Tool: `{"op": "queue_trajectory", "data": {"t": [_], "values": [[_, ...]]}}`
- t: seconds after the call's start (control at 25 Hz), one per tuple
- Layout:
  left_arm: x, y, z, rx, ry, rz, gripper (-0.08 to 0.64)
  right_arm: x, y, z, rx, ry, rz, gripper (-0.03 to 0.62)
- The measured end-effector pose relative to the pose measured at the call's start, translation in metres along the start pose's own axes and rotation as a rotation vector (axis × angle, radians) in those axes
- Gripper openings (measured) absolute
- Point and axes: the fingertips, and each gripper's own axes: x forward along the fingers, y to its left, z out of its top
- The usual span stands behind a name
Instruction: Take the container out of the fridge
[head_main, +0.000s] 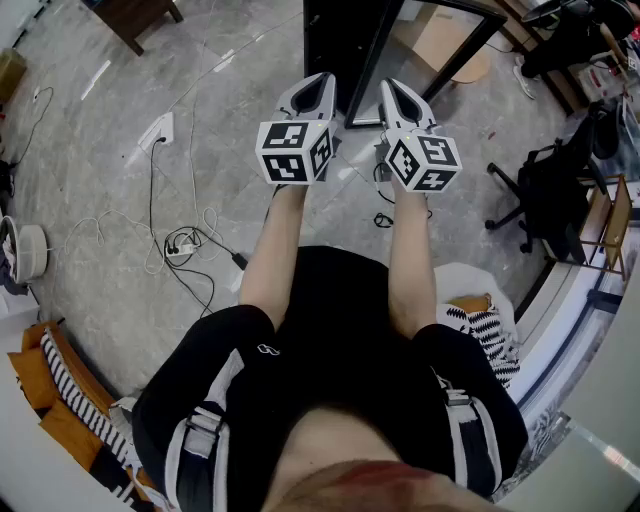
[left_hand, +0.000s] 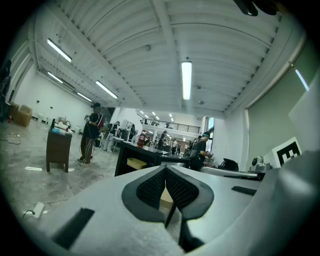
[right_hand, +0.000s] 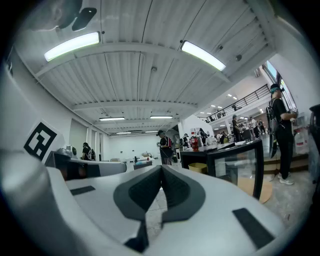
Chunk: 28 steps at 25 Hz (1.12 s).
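A black fridge (head_main: 345, 45) stands on the floor ahead of me, its glass door (head_main: 435, 55) swung open to the right. On a shelf inside sits a yellow container (left_hand: 136, 163), which also shows as the yellow container (right_hand: 198, 167) in the right gripper view. My left gripper (head_main: 320, 80) and right gripper (head_main: 393, 88) are held side by side just short of the fridge, level and pointing at it. The left gripper (left_hand: 165, 170) has its jaws pressed together with nothing between them. So does the right gripper (right_hand: 161, 169). Neither touches the fridge.
Cables and a power strip (head_main: 180, 248) lie on the floor at my left. A black office chair (head_main: 545, 190) stands at the right, a wooden table (head_main: 135, 15) at the far left. A tan round board (right_hand: 252, 187) lies behind the glass door. Several people stand in the background.
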Motion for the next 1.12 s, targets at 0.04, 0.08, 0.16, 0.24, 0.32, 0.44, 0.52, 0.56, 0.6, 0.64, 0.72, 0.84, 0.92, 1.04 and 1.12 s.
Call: {"op": "queue_trajectory", "data": {"t": [0.04,0.08,0.16,0.24,0.32,0.44,0.52,0.56,0.6,0.64,0.72,0.84,0.92,1.04,1.12], "values": [[0.0,0.002,0.0,0.0,0.002,-0.002,0.011,0.002,0.002,-0.001,-0.001,0.002,0.0,0.012],[-0.001,0.004,0.0,-0.001,0.003,-0.004,0.011,0.003,0.003,-0.001,-0.002,0.004,0.0,0.011],[-0.001,0.009,0.0,-0.002,0.004,-0.009,0.009,0.007,0.007,-0.002,-0.002,0.0,-0.005,0.011],[0.0,0.015,0.002,-0.003,0.002,-0.015,0.009,0.012,0.006,0.001,0.01,-0.029,-0.03,0.012],[0.002,0.021,0.004,-0.006,0.004,-0.023,0.011,0.016,0.001,0.004,0.039,-0.064,-0.074,0.012],[-0.004,0.031,0.003,-0.018,0.015,-0.03,0.009,0.017,-0.002,0.003,0.052,-0.06,-0.139,0.012],[-0.011,0.041,0.001,-0.029,0.017,-0.025,0.009,0.017,0.002,0.002,0.063,-0.07,-0.158,0.012],[-0.013,0.048,0.0,-0.033,0.018,-0.018,0.009,0.019,0.006,0.001,0.066,-0.076,-0.158,0.012],[-0.014,0.054,-0.002,-0.038,0.021,-0.012,0.009,0.021,0.01,-0.002,0.066,-0.074,-0.156,0.012],[-0.015,0.06,-0.004,-0.044,0.026,-0.006,0.011,0.023,0.013,-0.007,0.064,-0.066,-0.155,0.012],[-0.016,0.068,-0.009,-0.055,0.036,0.0,0.009,0.026,0.015,-0.017,0.073,-0.048,-0.155,0.012],[-0.015,0.075,-0.007,-0.062,0.031,-0.001,0.011,0.033,0.015,-0.017,0.082,-0.051,-0.154,0.012],[-0.01,0.078,-0.003,-0.056,0.023,-0.003,0.011,0.041,0.013,-0.012,0.077,-0.06,-0.148,0.012],[0.003,0.082,-0.007,-0.047,0.032,0.005,0.009,0.054,0.006,-0.017,0.083,-0.051,-0.142,0.012],[0.016,0.088,-0.011,-0.04,0.043,0.011,0.009,0.07,-0.007,-0.025,0.093,-0.028,-0.151,0.012]]}}
